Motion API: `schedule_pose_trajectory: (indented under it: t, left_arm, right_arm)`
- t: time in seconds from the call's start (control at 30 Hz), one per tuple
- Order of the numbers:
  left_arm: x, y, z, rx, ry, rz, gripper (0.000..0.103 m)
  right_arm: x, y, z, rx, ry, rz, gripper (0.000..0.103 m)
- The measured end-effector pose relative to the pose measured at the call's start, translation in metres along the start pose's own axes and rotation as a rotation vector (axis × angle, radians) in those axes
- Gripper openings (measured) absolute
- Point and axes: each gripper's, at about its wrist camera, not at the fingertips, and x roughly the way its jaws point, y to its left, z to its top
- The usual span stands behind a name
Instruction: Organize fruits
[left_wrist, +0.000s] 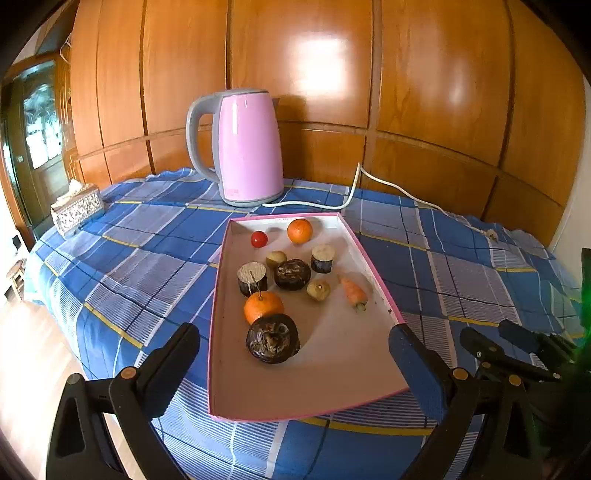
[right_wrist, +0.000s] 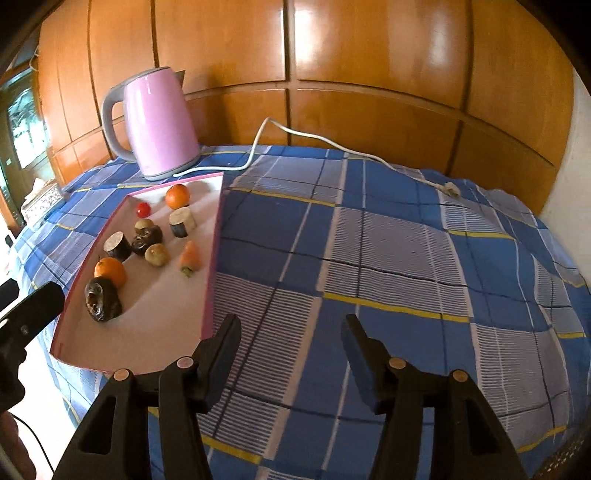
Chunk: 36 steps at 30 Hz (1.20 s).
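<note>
A pink-edged tray lies on the blue checked cloth and holds all the produce. Nearest me is a dark wrinkled fruit, with an orange right behind it. Further back are two dark-skinned cut stubs, another dark fruit, two small brown fruits, a small carrot, a second orange and a red cherry tomato. My left gripper is open wide, its pads clear of the near dark fruit. My right gripper is open over bare cloth, right of the tray.
A pink kettle stands behind the tray, its white cord trailing right to a loose plug. A tissue box sits at the table's far left. Wooden panelling backs the table; the table's edge drops off at the left.
</note>
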Motion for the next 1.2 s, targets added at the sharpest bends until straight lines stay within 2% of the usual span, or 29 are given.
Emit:
schedule_pose_trajectory:
  t: [0.6, 1.2]
  left_arm:
    - [-0.003, 0.001, 0.0, -0.012, -0.013, 0.058, 0.103]
    - [-0.001, 0.01, 0.0, -0.035, -0.006, 0.06, 0.103]
  right_arm:
    - [-0.009, 0.007, 0.0, -0.012, -0.031, -0.004, 0.057]
    - [-0.007, 0.014, 0.0, -0.033, -0.026, -0.004, 0.057]
